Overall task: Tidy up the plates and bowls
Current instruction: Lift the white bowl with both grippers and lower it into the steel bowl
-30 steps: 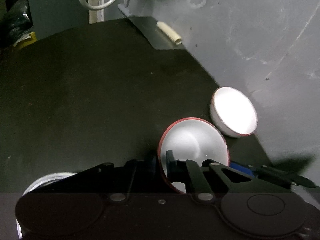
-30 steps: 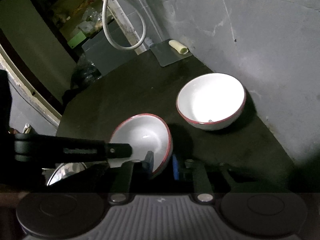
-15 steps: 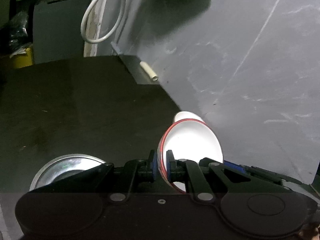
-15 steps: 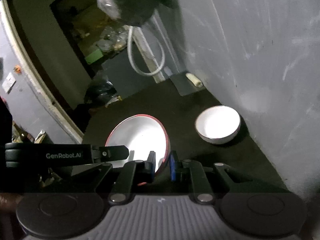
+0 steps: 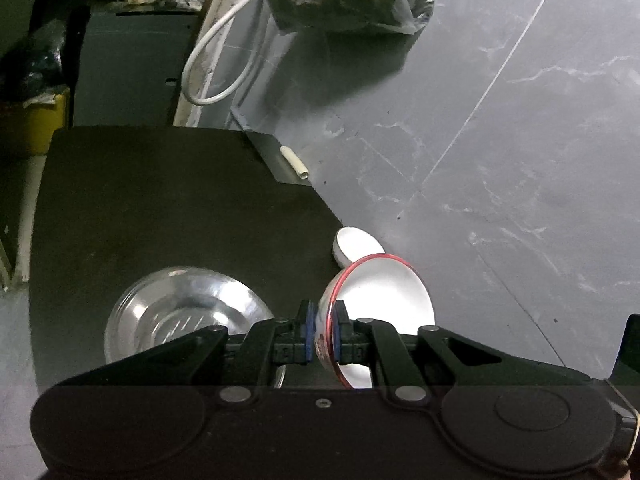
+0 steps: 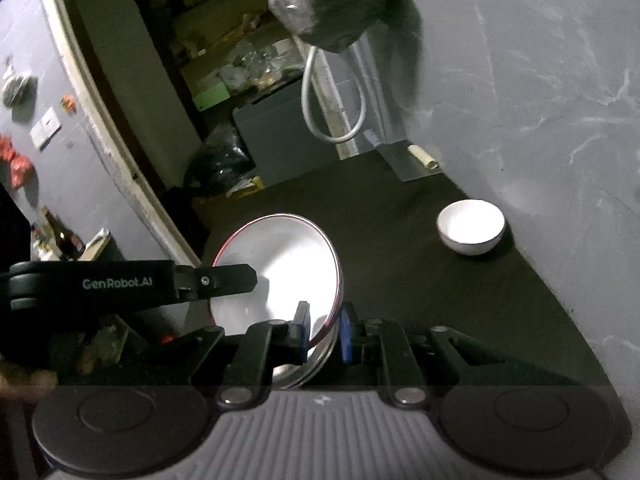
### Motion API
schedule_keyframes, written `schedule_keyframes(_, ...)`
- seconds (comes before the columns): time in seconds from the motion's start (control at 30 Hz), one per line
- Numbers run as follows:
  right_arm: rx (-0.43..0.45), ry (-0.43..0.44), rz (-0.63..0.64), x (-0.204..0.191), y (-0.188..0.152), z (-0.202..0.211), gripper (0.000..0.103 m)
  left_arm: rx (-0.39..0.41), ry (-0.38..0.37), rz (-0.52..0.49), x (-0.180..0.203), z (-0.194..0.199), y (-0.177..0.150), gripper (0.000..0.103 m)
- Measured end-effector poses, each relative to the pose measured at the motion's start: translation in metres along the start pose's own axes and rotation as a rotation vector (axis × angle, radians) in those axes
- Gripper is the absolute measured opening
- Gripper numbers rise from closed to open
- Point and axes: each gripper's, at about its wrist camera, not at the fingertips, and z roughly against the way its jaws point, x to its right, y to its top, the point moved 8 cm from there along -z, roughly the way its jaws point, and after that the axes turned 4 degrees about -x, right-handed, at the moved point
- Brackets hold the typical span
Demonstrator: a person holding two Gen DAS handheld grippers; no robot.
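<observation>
- The left gripper (image 5: 323, 334) was shut tight on the rim of the red-rimmed bowl (image 5: 380, 300), holding it up off the dark table (image 5: 160, 208).
- The right gripper (image 6: 325, 334) pinched the other edge, probably so the bowl stayed steady.
- The small white bowl (image 6: 471, 227) sat by the wall, likely its stacking spot.

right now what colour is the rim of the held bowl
Red, a thin line round the white bowl; clearest in the left wrist view.
</observation>
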Motion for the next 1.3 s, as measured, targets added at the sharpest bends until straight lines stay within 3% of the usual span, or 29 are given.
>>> schedule_keyframes(0.47, -0.135, 0.017, 0.052, -0.05, -0.063, 0.014, 0.017, -0.086, -0.005, 0.058, -0.036, 0.041, -0.066, 0.009)
schedule_keyframes(1.3, -0.347, 0.009, 0.189, -0.072, -0.102, -0.006, 0.017, -0.274, 0.054, 0.098, -0.061, 0.033, -0.112, 0.01)
